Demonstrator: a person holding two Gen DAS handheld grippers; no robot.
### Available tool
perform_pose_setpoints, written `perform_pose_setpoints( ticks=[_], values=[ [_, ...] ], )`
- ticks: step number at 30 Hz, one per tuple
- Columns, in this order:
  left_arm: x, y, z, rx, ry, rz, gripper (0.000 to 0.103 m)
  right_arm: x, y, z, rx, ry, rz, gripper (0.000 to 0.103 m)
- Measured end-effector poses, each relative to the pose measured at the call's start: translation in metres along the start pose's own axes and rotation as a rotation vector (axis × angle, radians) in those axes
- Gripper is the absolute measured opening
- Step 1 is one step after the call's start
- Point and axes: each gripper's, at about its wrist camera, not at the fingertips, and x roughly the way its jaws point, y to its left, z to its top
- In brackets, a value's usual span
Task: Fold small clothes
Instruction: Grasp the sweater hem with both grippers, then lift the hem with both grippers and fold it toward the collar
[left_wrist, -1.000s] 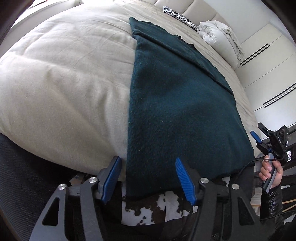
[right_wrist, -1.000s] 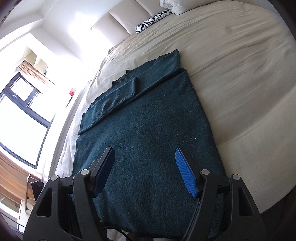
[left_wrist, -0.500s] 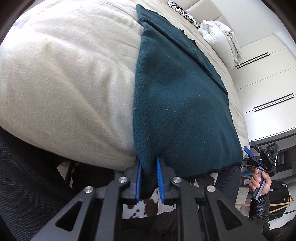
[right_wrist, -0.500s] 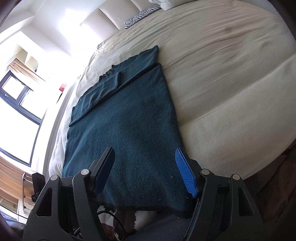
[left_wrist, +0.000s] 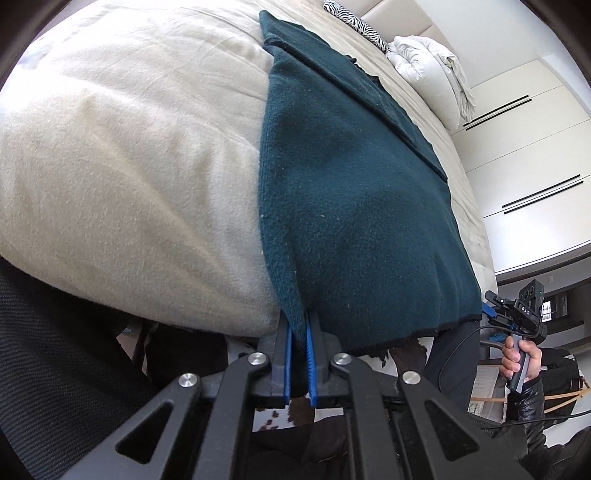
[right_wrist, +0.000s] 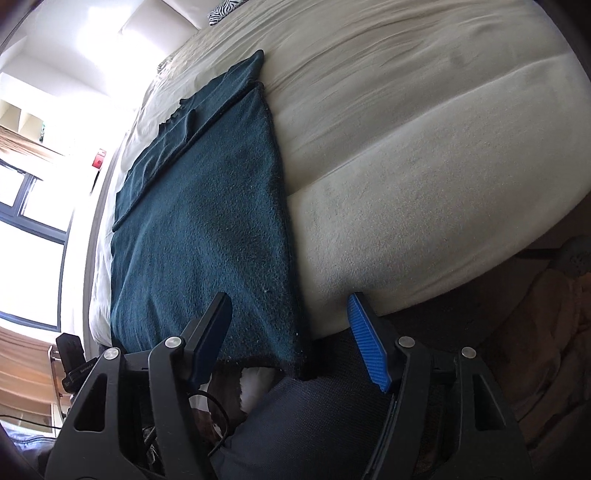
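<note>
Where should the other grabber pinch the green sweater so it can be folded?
Pinch the green sweater at its free bottom corner, coming from the foot of the bed. The left gripper clamps the other corner, and the right gripper, closing, already straddles this one. That hem overhangs the mattress.

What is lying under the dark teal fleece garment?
The dark teal fleece garment lies on the cream bed cover. Whatever is directly beneath the garment is hidden by it.

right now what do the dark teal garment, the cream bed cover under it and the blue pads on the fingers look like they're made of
Dark teal garment: probably fleece or brushed knit, matte, fuzzy nap with pale lint specks.
Cream bed cover: soft, plush, blanket-like fabric, matte, finely napped and gently creased.
Blue pads on the fingers: likely rubber or moulded plastic, with a fine ribbed grip texture; the exact material is uncertain.
</note>
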Motion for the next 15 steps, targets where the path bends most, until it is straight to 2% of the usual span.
perform_pose_setpoints(
  ticks=[1,6,12,15],
  values=[
    [0.000,-0.001,0.000,0.004,0.000,0.000,0.008,0.003,0.003,0.000,-0.005,0.021,0.001,0.049],
    [-0.002,-0.004,-0.001,0.021,0.000,-0.005,0.008,0.021,0.010,-0.004,-0.021,0.106,-0.012,0.034],
    [-0.007,-0.011,0.000,0.050,-0.009,-0.010,0.007,0.019,0.010,-0.011,-0.027,0.100,-0.002,0.008],
    [-0.015,-0.012,0.002,0.051,-0.020,-0.046,0.007,0.012,0.021,-0.009,-0.049,0.076,0.040,0.007]
  ],
)
